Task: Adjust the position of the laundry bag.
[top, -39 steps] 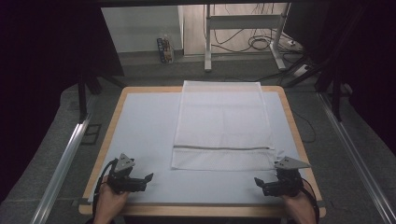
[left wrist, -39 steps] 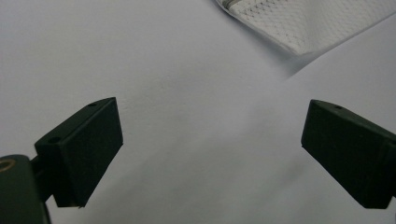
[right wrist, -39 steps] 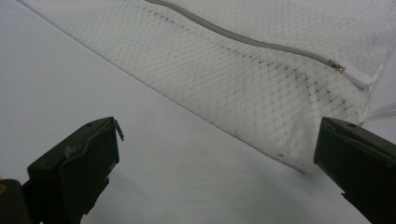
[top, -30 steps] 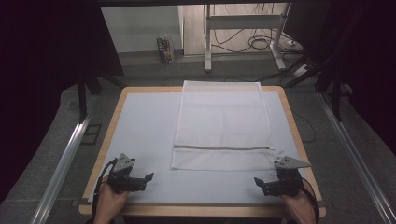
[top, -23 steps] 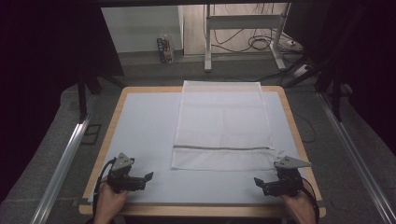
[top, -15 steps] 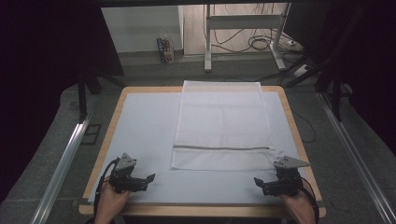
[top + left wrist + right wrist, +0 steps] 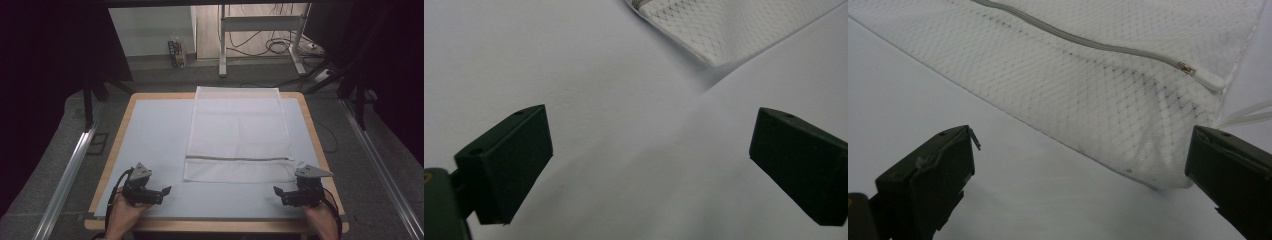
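Note:
A white mesh laundry bag (image 7: 238, 135) lies flat along the middle of the table, its grey zipper (image 7: 238, 158) running across near the front end. My left gripper (image 7: 164, 192) rests open at the front left, apart from the bag; the bag's corner (image 7: 719, 40) lies beyond its jaws. At the front right my right gripper (image 7: 278, 192) stands open near the bag's near right corner. The mesh (image 7: 1088, 95) and the zipper pull (image 7: 1198, 72) lie just ahead of its jaws, which hold nothing.
The table (image 7: 150, 135) has a pale blue top with a wooden rim. Metal rails (image 7: 70, 170) run along both sides on the floor. A desk frame (image 7: 260, 30) with cables stands beyond the far edge.

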### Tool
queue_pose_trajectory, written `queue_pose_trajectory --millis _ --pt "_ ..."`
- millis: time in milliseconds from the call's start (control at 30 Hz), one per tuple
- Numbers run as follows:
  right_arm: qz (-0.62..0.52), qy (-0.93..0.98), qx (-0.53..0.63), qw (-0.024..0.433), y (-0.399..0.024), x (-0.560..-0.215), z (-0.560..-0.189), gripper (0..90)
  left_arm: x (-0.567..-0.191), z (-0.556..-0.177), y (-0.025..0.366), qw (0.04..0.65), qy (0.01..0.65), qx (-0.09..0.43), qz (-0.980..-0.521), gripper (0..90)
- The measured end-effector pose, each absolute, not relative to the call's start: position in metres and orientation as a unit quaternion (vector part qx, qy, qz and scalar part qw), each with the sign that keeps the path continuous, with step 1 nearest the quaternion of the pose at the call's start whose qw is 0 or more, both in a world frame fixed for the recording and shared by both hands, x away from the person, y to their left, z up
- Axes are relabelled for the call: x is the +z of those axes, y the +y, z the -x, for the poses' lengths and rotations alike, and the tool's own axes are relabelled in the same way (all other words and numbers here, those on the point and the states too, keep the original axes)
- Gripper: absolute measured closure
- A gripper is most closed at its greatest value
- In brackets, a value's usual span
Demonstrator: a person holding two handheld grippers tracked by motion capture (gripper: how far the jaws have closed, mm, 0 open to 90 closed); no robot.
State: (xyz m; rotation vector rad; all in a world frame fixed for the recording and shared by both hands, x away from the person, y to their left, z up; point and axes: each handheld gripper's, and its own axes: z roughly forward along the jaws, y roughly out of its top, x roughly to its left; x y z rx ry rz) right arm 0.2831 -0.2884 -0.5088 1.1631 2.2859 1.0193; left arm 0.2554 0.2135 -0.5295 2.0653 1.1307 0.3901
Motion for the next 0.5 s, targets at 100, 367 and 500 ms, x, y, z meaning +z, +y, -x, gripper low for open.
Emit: queue_pose_trajectory --millis 100,367,500 --pt "-0.417 0.808 0.366 0.195 -0.29 -0.508 -0.286 0.0 -0.53 -0.258 0.207 0.357 0.434 0.158 -0.812 6.2" --pt "-0.432 0.803 0.352 0.212 -0.291 -0.502 -0.293 2.3 -0.529 -0.267 0.198 0.351 0.431 0.17 -0.814 15.5" --pt "-0.442 0.797 0.351 0.216 -0.292 -0.501 -0.294 6.4 -0.528 -0.271 0.197 0.355 0.43 0.174 -0.812 17.9"
